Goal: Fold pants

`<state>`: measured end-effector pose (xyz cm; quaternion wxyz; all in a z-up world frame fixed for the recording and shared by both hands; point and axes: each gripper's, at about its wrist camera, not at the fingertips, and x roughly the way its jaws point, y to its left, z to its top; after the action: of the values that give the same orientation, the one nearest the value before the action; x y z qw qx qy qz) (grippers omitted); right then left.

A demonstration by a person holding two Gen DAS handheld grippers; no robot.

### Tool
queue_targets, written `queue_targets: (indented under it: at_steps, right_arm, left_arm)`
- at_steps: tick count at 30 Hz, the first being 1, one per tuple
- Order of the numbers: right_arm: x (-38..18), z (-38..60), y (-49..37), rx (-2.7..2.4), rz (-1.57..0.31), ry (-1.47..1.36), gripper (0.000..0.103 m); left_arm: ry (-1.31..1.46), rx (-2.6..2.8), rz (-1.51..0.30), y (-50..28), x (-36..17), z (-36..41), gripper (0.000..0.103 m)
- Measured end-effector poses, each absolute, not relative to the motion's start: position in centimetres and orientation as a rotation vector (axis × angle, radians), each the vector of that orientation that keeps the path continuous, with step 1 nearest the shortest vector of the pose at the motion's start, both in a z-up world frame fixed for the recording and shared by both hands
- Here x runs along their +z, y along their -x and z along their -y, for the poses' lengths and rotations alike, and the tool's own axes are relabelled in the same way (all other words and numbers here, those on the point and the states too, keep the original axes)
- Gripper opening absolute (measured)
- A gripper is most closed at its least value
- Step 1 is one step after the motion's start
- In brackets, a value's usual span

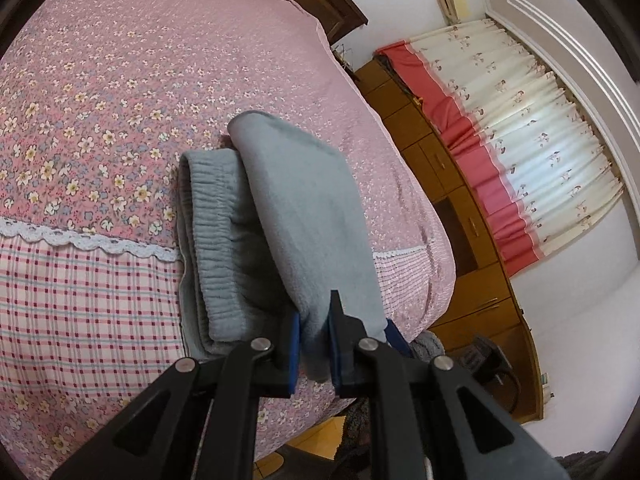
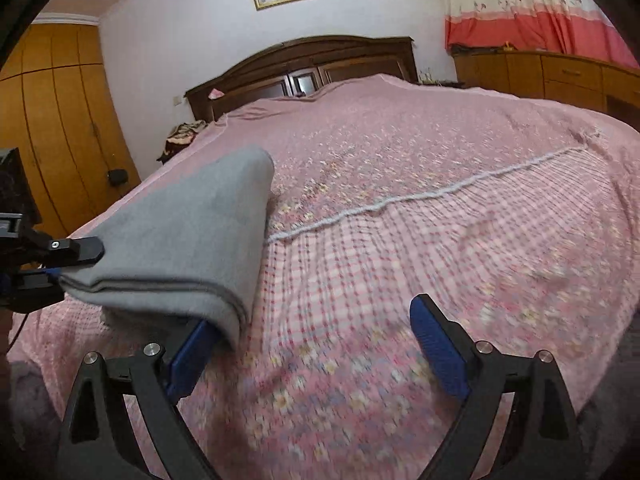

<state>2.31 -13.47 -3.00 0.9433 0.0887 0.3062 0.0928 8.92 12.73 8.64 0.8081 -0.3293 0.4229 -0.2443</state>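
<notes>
The grey pants [image 1: 288, 216] lie folded near the foot edge of the bed, the ribbed waistband [image 1: 218, 240] showing under the top layer. My left gripper [image 1: 314, 344] is shut on the near edge of that raised top layer. In the right wrist view the pants [image 2: 180, 236] sit at the left, lifted at the near end, where the left gripper [image 2: 68, 266] pinches their corner. My right gripper [image 2: 316, 350] is open and wide. Its left fingertip [image 2: 192, 354] is tucked under the pants' hanging edge, and its right one is over bare bedspread.
The pink floral and plaid bedspread [image 2: 420, 240] covers a large bed with a dark wooden headboard [image 2: 304, 68]. Low wooden cabinets [image 1: 460, 208] and a red and cream curtain [image 1: 532, 152] run along the far side. A tall wardrobe [image 2: 52, 128] stands at the left.
</notes>
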Motion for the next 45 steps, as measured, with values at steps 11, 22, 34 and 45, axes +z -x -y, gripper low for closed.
queue_targets:
  at_steps: [11,22,34,45]
  right_arm:
    - [2.5,16.5,-0.5,0.335,-0.427,-0.299,0.059]
    - [-6.8,15.2,-8.1,0.749,-0.796,-0.688,0.000]
    - [-6.1,16.4,-8.8,0.697,-0.770,-0.679,0.002]
    - [-5.5,14.9,-9.4,0.696,-0.777,-0.660,0.002]
  left_arm:
    - [0.727,-0.499,-0.890,-7.8,7.1,-12.3,0.012]
    - [0.696,-0.470,-0.889,-6.1,4.8,-11.6,0.012]
    - [0.704,-0.446,-0.853,-3.1,4.5,-11.0,0.012]
    - [0.808,-0.503,-0.834,-3.7,5.7,-13.3,0.048]
